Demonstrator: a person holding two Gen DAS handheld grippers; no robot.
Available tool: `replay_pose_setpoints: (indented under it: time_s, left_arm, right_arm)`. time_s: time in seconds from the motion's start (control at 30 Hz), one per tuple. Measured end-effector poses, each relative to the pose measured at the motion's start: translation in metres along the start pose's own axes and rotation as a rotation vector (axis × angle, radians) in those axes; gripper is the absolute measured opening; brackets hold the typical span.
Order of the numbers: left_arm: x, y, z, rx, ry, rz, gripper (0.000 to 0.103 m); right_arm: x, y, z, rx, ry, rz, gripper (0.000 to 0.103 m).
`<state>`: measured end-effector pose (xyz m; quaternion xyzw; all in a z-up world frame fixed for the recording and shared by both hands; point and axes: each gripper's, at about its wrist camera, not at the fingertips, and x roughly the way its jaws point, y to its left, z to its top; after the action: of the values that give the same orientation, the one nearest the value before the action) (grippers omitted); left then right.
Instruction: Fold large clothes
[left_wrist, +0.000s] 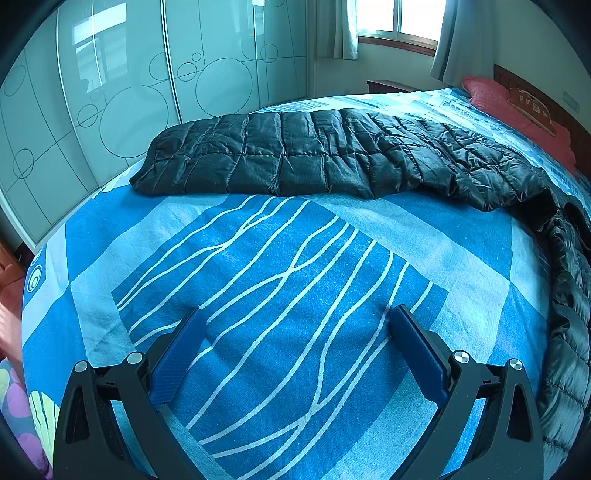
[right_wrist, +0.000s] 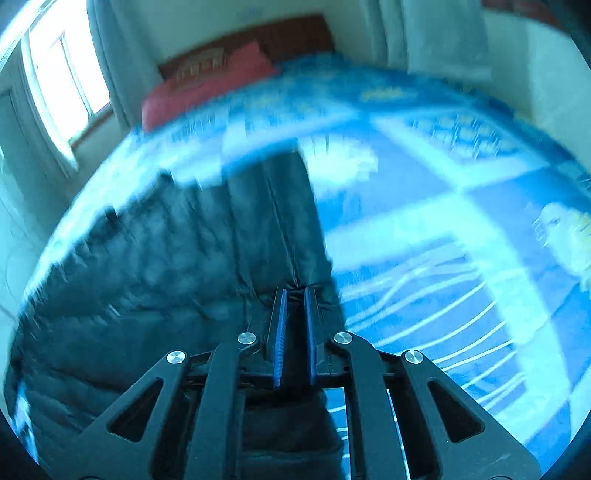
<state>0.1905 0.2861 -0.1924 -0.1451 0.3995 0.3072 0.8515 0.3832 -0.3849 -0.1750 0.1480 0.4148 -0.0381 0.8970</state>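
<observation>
Left wrist view: the black jacket sprawls across our blue bedspread, pillow and wardrobe beyond. Our left gripper gapes wide above bare sheet; our right gripper pinches the jacket's edge.

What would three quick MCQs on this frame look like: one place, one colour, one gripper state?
1. Where does the jacket lie?
A. on the bed
B. on the floor
C. on a chair

2. What colour is the pillow?
A. green
B. red
C. white

3. How are the grippers?
A. both open
B. left shut, right open
C. left open, right shut on the jacket

Answers:
1 A: the jacket is spread across the blue bedsheet.
2 B: the pillow by the headboard is red.
3 C: the left gripper has its fingers wide apart over bare sheet; the right gripper has fabric pinched between its pads.
</observation>
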Motion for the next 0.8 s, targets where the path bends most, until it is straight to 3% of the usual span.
replay_pose_setpoints:
  time_s: [0.1,0.2,0.37,0.43,0.53,0.67,0.8]
  left_arm:
    - [0.000,0.001,0.000,0.001,0.001,0.002,0.099]
    - [0.000,0.001,0.000,0.002,0.000,0.004,0.099]
    - [0.000,0.000,0.000,0.003,0.000,0.006,0.099]
    - [0.000,0.000,0.000,0.002,0.000,0.005,0.099]
    - [0.000,0.001,0.000,0.004,0.000,0.007,0.099]
    - [0.000,0.001,0.000,0.002,-0.001,0.004,0.099]
    - [0.000,0.000,0.000,0.004,-0.001,0.008,0.099]
  right_arm:
    - [-0.004,0.000,0.008,0.003,0.008,0.007,0.009]
    - [-0.018,0.003,0.027,0.001,-0.050,0.004,0.009]
    - [0.004,0.008,0.061,-0.010,-0.086,0.017,0.011]
    - [0.023,0.013,0.067,-0.032,-0.070,0.006,0.011]
    - [0.057,0.012,0.066,-0.039,0.033,-0.027,0.011]
    - [0.042,0.021,0.077,-0.058,0.002,-0.048,0.011]
    - [0.040,0.033,0.087,-0.077,-0.057,-0.047,0.026]
